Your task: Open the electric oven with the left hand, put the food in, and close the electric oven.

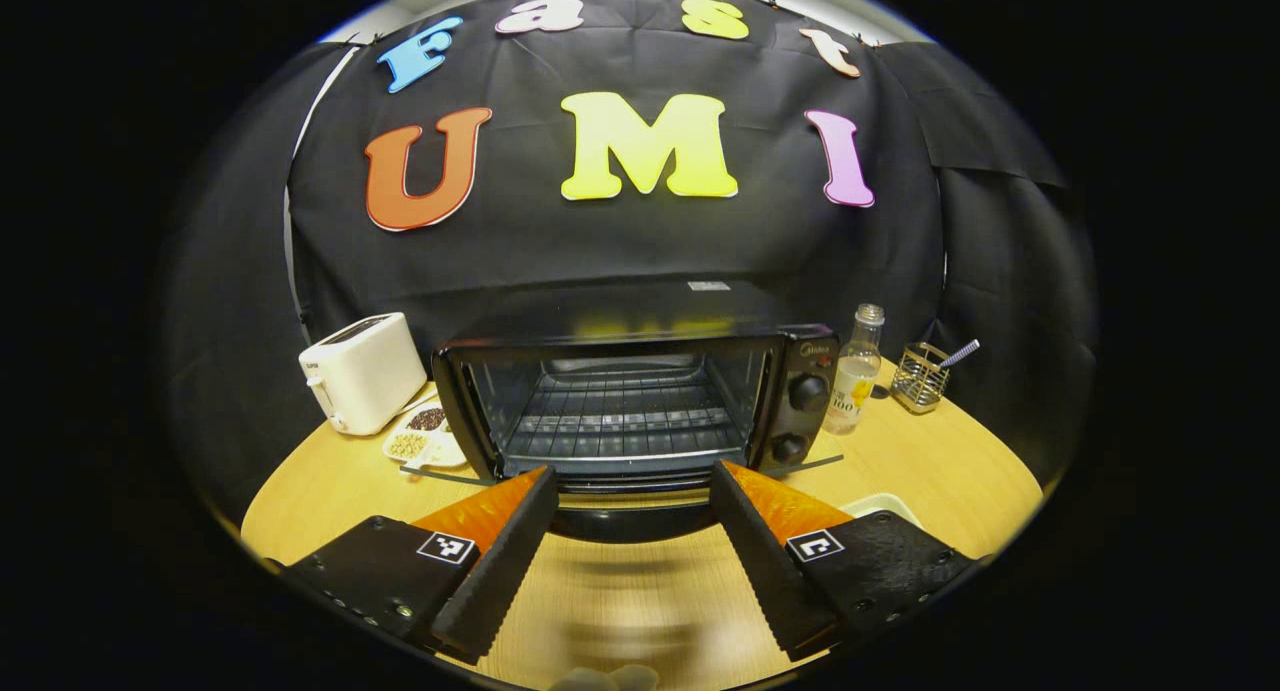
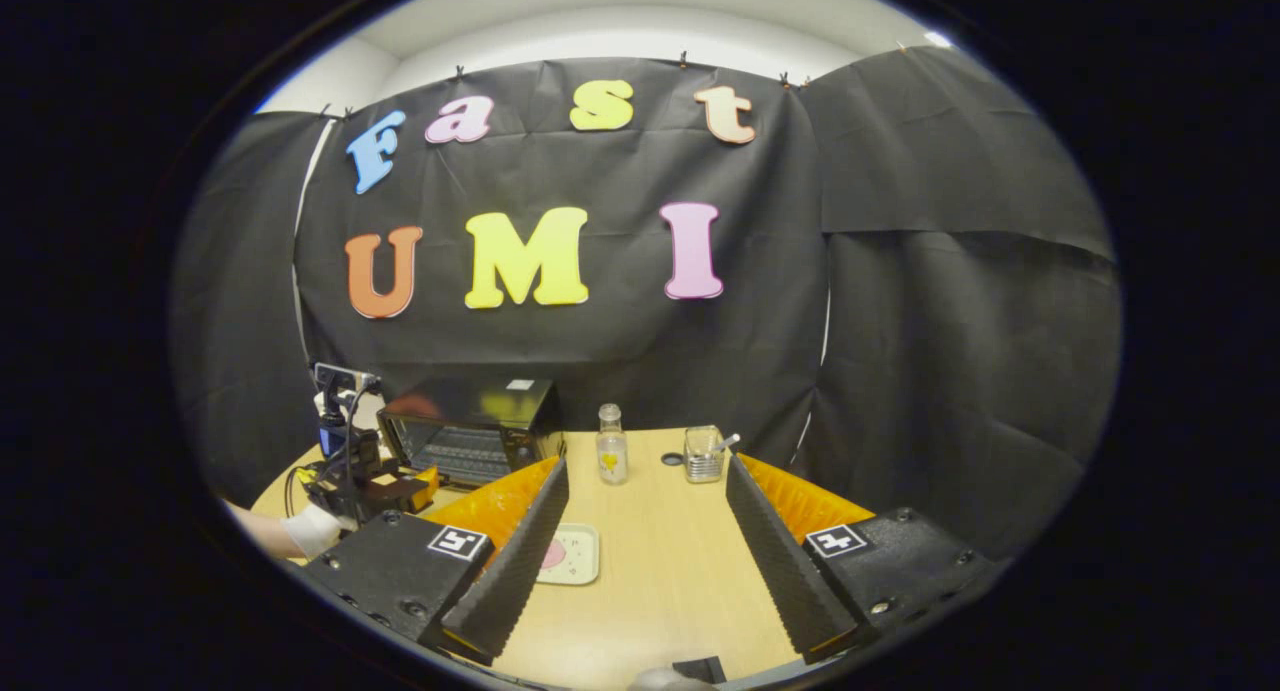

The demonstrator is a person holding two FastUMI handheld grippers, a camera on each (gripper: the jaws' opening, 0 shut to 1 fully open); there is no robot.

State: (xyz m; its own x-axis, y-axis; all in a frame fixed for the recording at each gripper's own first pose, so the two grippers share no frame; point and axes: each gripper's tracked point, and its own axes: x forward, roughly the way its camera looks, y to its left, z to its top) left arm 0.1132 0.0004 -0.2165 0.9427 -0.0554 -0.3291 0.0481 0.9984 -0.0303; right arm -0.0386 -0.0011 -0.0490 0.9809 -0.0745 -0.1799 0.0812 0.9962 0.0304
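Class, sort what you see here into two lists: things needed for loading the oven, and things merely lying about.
Needed: electric oven, door already down; tray of food; left gripper; right gripper.

Lying about: toaster; snack dish; bottle; wire holder.

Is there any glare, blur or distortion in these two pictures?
Left gripper view: fisheye bends the table edge; the oven top reflects yellow; a blurred smear lies on the wood below its door. Right gripper view: straight edges bulge too; the tray looks sharp.
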